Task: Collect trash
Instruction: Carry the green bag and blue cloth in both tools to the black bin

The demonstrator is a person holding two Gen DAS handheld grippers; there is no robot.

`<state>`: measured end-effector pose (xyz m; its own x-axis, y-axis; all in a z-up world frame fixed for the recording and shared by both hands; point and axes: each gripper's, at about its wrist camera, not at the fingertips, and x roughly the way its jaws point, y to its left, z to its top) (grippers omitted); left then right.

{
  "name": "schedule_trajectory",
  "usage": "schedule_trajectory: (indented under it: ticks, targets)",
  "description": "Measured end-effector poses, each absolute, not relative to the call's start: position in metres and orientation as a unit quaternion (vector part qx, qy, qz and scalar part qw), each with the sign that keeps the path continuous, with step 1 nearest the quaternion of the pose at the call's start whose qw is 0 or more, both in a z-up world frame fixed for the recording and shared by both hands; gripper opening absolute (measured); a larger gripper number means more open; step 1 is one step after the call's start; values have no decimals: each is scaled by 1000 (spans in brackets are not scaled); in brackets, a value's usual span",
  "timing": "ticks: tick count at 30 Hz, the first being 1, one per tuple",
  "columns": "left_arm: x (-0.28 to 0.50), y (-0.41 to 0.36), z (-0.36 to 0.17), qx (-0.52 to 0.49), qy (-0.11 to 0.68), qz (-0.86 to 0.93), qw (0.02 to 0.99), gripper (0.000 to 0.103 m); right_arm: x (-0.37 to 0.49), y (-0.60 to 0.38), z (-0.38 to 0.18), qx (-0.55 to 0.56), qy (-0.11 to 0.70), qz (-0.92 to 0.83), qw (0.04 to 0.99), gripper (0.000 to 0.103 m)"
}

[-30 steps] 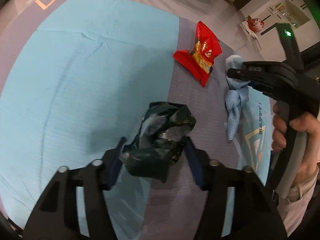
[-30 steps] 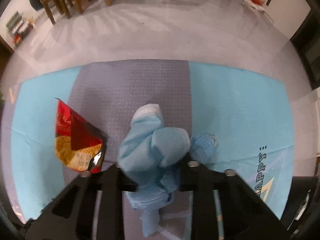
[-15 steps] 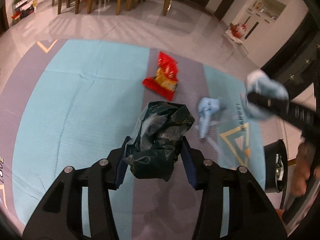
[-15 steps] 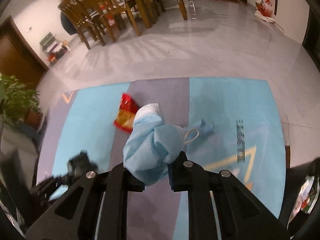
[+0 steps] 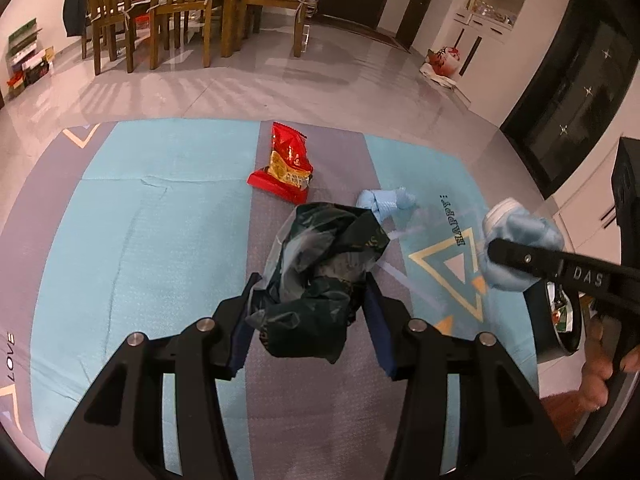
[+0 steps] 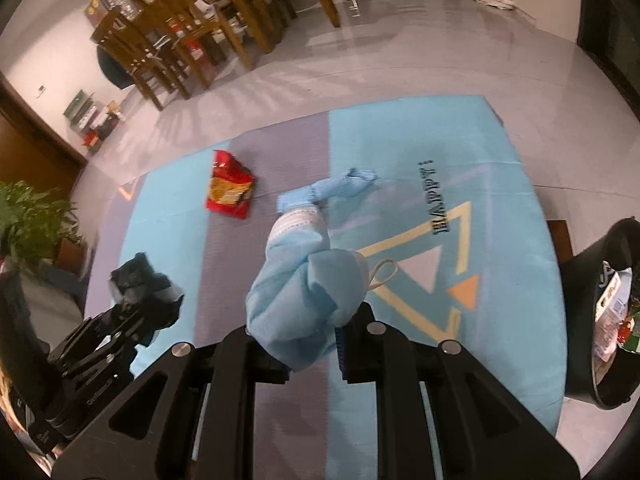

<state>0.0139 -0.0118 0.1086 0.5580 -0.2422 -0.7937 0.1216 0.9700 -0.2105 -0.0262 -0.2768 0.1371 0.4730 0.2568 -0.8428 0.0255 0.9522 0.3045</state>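
Observation:
My left gripper [image 5: 310, 312] is shut on a crumpled dark green plastic bag [image 5: 324, 276], held above the mat; the same bag [image 6: 140, 284] shows at the left of the right wrist view. My right gripper [image 6: 306, 336] is shut on a bunched light blue face mask [image 6: 308, 300], also lifted off the mat, and appears at the right of the left wrist view as the mask [image 5: 520, 248] pinched in black fingers. On the mat lie a red snack packet [image 5: 286, 168] [image 6: 230, 188] and a twisted blue glove [image 5: 384, 202] [image 6: 328, 192].
A blue and grey play mat [image 5: 140, 240] covers the floor. A black bin [image 6: 608, 320] with wrappers inside stands at the mat's right edge. Wooden chairs and a table [image 5: 160, 8] stand beyond the mat, a potted plant [image 6: 28, 220] at far left.
Both grippers have risen and pulled back from the mat with their loads. The right gripper lifted the mask off the mat and moved right, toward the bin, leaving the glove behind.

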Motion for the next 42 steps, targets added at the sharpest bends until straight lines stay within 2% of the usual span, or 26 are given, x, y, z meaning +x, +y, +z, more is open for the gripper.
schedule_trajectory:
  ticks: [10, 24, 30, 42]
  targets:
    - [14, -16, 86, -70, 471, -96, 874, 51, -33, -283, 132, 114, 494, 38, 861, 18]
    - [1, 8, 111, -104, 432, -74, 893, 51, -36, -248, 97, 68, 535, 54, 840, 18]
    - [7, 32, 120, -151, 427, -67, 889, 51, -30, -253, 88, 74, 546, 42, 834, 18]
    - [14, 48, 122, -185, 428, -55, 883, 51, -25, -269, 105, 93, 526, 26, 845, 18]
